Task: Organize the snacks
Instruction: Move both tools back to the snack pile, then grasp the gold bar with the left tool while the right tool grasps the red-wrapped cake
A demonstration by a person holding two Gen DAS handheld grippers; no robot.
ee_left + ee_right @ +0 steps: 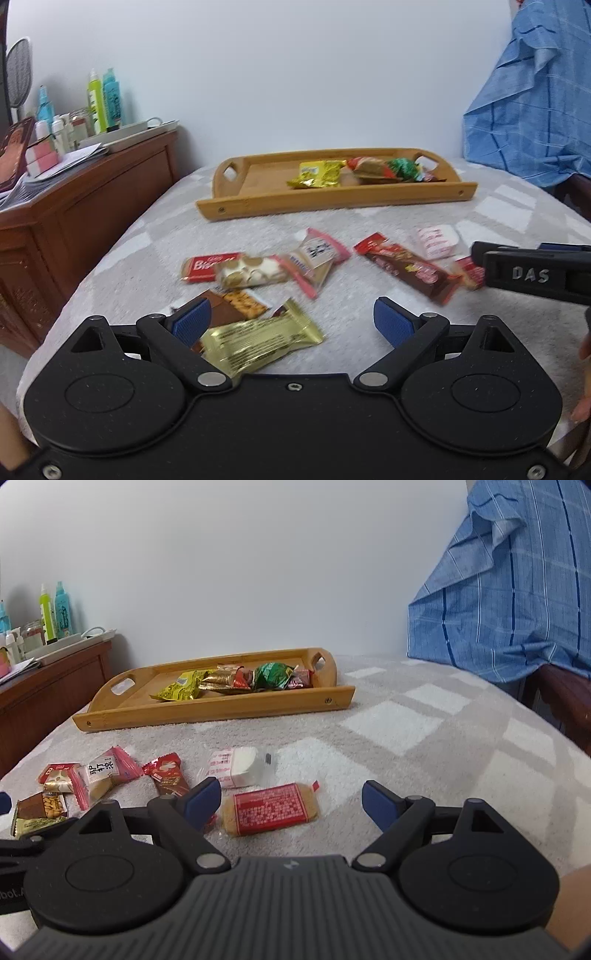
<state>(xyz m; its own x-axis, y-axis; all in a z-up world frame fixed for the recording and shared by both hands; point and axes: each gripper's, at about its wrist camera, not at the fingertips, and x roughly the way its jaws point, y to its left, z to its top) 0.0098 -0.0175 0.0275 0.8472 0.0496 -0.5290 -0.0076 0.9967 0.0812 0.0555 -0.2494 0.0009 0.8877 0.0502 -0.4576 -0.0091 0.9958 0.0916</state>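
Note:
A wooden tray (258,212) (207,709) at the back of the grey blanket holds several wrapped snacks (369,170) (240,679). More packets lie loose in front of it. My left gripper (293,321) is open over a gold-wrapped bar (258,341), which lies by its left blue pad, untouched. Beyond it lie a Biscoff packet (207,266), a pink packet (317,258) and a long brown bar (406,267). My right gripper (291,805) is open, with a red-labelled biscuit packet (271,808) on the blanket between its fingers, unpressed. A white and pink packet (238,766) lies just past it.
A brown wooden cabinet (92,206) with bottles and papers stands at the left of the bed. A blue checked cloth (509,590) hangs over dark furniture at the right. A white wall runs behind. Bare blanket (443,760) stretches to the right of the packets.

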